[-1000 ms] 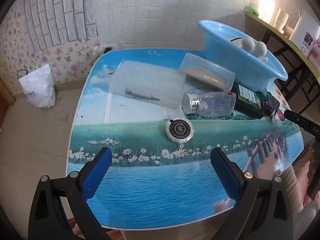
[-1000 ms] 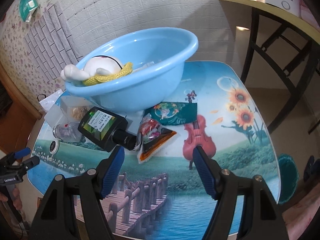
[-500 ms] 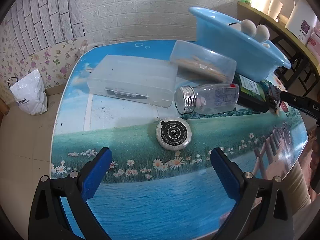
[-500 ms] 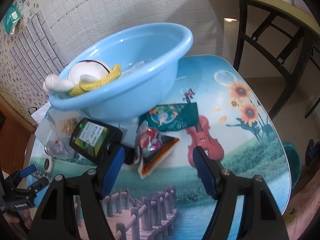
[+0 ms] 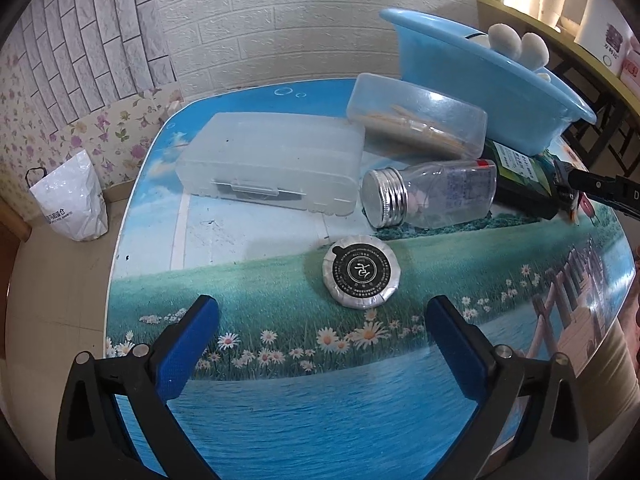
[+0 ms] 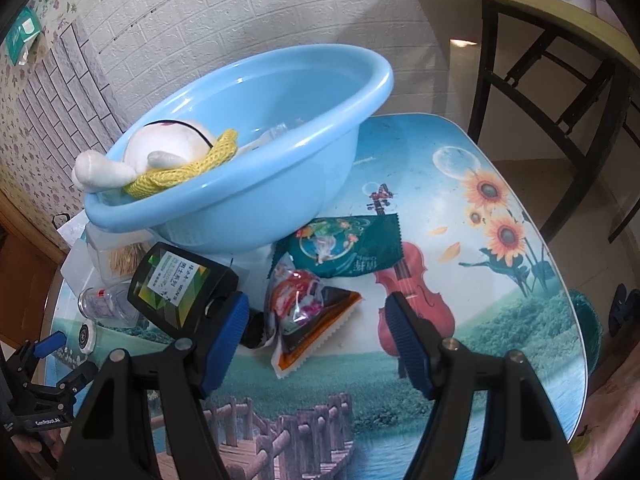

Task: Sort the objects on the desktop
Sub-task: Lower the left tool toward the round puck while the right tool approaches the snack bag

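Observation:
My left gripper (image 5: 320,320) is open and empty, just short of a round wrapped soap (image 5: 361,272) on the table. Behind the soap lie a clear bottle with a metal cap (image 5: 432,198), a frosted plastic case (image 5: 272,162) and a clear box of toothpicks (image 5: 416,122). My right gripper (image 6: 316,336) is open and empty, with a red snack packet (image 6: 308,316) between its fingers. A green snack packet (image 6: 344,252) and a dark bottle (image 6: 176,290) lie by it. A blue basin (image 6: 248,172) holds a white plush toy (image 6: 160,156).
The picture-printed table (image 6: 500,300) ends close on the right. A dark-legged side table (image 6: 540,60) stands behind it. A white bag (image 5: 70,204) sits on the floor at the left. The left gripper also shows in the right wrist view (image 6: 44,368).
Both grippers have moved forward and lower toward the table. The soap is now nearer the left gripper, and the red packet sits between the right gripper's fingers.

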`<state>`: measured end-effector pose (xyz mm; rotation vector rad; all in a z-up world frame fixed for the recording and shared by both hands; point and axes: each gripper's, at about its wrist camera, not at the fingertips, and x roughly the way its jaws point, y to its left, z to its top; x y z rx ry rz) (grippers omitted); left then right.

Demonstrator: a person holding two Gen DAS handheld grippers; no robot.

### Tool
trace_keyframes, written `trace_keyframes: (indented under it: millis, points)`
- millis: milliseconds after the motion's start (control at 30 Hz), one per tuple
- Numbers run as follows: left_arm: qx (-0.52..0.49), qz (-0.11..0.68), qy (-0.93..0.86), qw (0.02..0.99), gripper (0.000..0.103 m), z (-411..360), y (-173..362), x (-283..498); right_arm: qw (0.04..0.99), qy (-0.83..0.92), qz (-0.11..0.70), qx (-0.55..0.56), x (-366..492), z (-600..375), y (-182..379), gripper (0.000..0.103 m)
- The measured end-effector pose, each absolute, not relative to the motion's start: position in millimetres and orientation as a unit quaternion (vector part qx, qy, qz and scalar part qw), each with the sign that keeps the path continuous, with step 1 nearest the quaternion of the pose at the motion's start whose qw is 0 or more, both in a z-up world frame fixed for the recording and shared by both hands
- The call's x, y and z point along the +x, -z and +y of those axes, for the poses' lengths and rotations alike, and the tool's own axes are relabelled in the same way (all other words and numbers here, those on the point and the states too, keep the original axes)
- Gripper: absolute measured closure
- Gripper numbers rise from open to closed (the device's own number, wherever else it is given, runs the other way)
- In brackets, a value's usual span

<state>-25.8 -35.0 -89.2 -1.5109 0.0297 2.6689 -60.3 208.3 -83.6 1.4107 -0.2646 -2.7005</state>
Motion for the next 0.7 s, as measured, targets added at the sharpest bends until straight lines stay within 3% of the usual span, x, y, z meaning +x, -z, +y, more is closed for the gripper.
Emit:
trace_keyframes:
  millis: [700]
  points:
    - [-0.475,0.005,-0.879,0.031,0.000,-39,91,-29,0.044,0.870,-0.113,0.479,-60,220,93,0.033]
